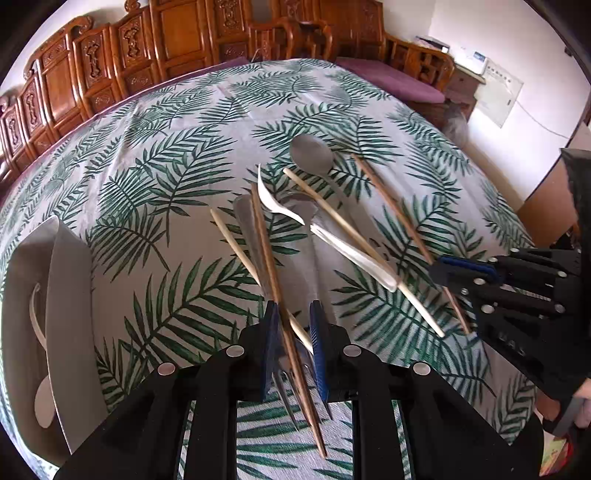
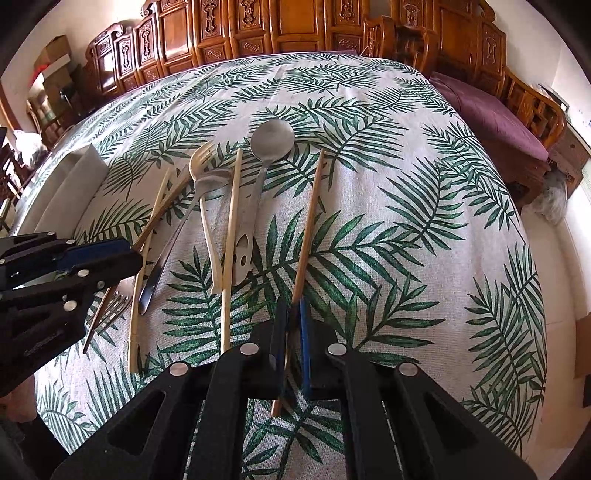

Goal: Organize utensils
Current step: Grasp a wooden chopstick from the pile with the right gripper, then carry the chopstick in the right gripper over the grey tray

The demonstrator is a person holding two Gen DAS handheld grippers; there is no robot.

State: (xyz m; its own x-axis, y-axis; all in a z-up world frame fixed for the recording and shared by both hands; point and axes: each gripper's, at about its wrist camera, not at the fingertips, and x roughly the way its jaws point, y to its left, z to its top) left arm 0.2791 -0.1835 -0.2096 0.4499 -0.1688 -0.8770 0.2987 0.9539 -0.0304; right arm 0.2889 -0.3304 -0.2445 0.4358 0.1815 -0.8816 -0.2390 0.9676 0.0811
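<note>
surface: palm-leaf tablecloth (image 2: 406,229), carved wooden panelling (image 2: 295,26) behind | count: four chopsticks, two metal spoons, two forks | left gripper (image 1: 293,350) clamps dark brown chopstick (image 1: 269,258) | right gripper (image 2: 291,347) clamps reddish-brown chopstick (image 2: 308,225) | white divided tray (image 1: 70,295) left

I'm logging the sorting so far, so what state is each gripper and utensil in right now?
Left gripper: shut on a dark chopstick.
Right gripper: shut on another dark chopstick.
Steel spoon: lying flat on the tablecloth, untouched.
Plastic fork: lying in the pile, not held.
Two pale chopsticks: lying loose.
White tray: holds a white spoon.
</note>
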